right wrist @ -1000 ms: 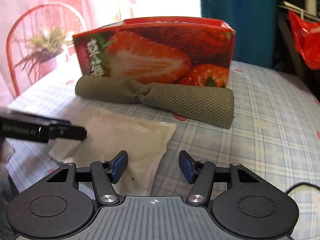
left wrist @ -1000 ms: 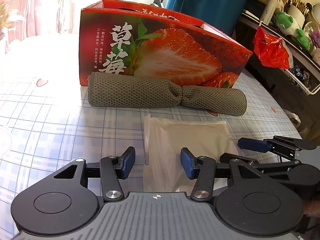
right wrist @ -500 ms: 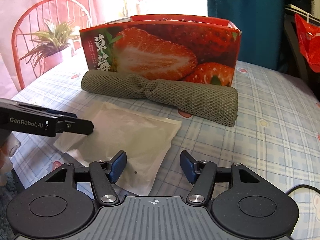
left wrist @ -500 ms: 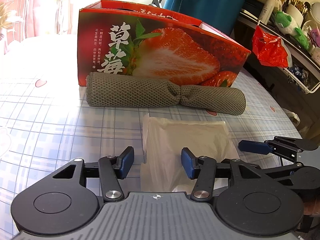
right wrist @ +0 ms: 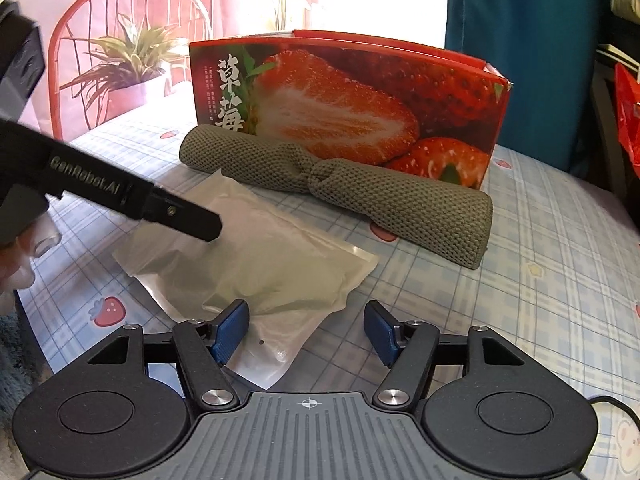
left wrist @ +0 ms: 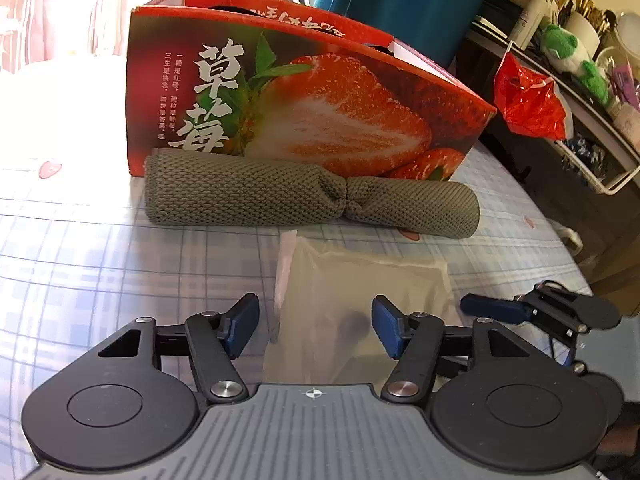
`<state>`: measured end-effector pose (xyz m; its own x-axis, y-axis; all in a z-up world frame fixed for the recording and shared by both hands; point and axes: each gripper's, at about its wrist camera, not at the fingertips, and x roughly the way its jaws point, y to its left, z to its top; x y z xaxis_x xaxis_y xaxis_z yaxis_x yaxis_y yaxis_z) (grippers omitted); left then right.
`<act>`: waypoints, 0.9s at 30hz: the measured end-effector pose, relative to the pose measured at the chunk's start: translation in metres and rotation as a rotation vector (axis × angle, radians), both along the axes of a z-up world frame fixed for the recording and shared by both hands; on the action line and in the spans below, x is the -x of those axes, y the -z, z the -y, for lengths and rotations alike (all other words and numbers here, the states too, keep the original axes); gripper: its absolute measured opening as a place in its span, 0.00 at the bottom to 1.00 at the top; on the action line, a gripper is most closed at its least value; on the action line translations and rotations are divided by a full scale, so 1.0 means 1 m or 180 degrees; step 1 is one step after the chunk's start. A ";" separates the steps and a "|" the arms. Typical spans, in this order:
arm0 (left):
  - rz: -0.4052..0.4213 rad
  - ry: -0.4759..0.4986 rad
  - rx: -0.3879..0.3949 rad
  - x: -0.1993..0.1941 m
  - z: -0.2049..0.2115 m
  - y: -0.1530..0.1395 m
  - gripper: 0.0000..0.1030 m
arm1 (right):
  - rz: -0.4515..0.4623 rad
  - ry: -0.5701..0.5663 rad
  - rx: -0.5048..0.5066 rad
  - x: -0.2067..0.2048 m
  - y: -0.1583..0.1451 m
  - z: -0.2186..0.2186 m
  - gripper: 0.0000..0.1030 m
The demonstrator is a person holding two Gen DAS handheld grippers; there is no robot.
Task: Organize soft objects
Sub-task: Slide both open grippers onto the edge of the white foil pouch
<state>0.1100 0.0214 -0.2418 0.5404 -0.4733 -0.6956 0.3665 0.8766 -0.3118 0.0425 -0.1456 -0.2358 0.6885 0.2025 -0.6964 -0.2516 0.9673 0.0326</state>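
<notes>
- The flat, translucent plastic pouch with pale soft contents (left wrist: 360,300) lies on the plaid-patterned counter (left wrist: 120,264), close in front of both claws; I take it as the thing to pick up now.
- Just behind it lies the grey-green knitted fabric roll, cinched in the middle (left wrist: 308,196), resting against the front of the red strawberry-printed cardboard box (left wrist: 320,120), which stands open at the top and looks like the likely destination.
- To do this step well, I would bring a claw low over a pouch edge and pinch the sealed rim, not the puffy middle, since the film looks slippery and may sag.
- My left claw (left wrist: 316,326) stands about half open, its jaws having just been widening; the pouch's near end shows between them, but the pads do not press on it.
- My right claw (right wrist: 308,330) has also been opening, about half wide, over the pouch's near corner, gripping nothing.
- The red plastic bag (left wrist: 528,104) hangs well apart, on the shelving.
</notes>
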 end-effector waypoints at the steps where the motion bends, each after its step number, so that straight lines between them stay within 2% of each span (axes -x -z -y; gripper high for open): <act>1: -0.0015 0.0026 0.0027 -0.002 0.000 0.000 0.67 | 0.0008 -0.0002 -0.0001 0.000 0.000 0.000 0.59; 4: -0.0028 0.0122 0.0072 -0.008 0.004 0.001 0.72 | 0.0028 0.0005 -0.0001 0.002 0.000 -0.001 0.59; 9: -0.0053 0.0223 0.0185 -0.021 0.009 0.003 0.72 | 0.0042 0.0009 -0.0003 0.002 0.000 -0.001 0.59; 15: -0.0151 0.0364 0.0279 -0.014 0.005 0.003 0.71 | 0.0042 0.0014 -0.0019 0.002 0.000 0.000 0.60; 18: -0.0168 0.0410 0.0346 -0.009 -0.002 0.006 0.64 | 0.0046 0.0017 -0.0021 0.002 0.000 0.000 0.60; 22: -0.0261 0.0405 0.0458 -0.005 -0.011 0.009 0.44 | 0.0046 0.0019 -0.0022 0.003 0.000 0.000 0.60; 24: -0.0219 0.0422 0.0409 -0.001 -0.011 0.010 0.40 | 0.0038 0.0026 -0.0027 0.002 0.000 0.000 0.60; 25: -0.0181 0.0446 0.0362 0.001 -0.011 0.010 0.35 | 0.0029 0.0033 -0.0035 0.002 0.000 0.000 0.61; 27: -0.0103 0.0470 0.0308 0.007 -0.011 0.010 0.32 | 0.0011 0.0038 -0.0064 0.001 0.000 0.000 0.61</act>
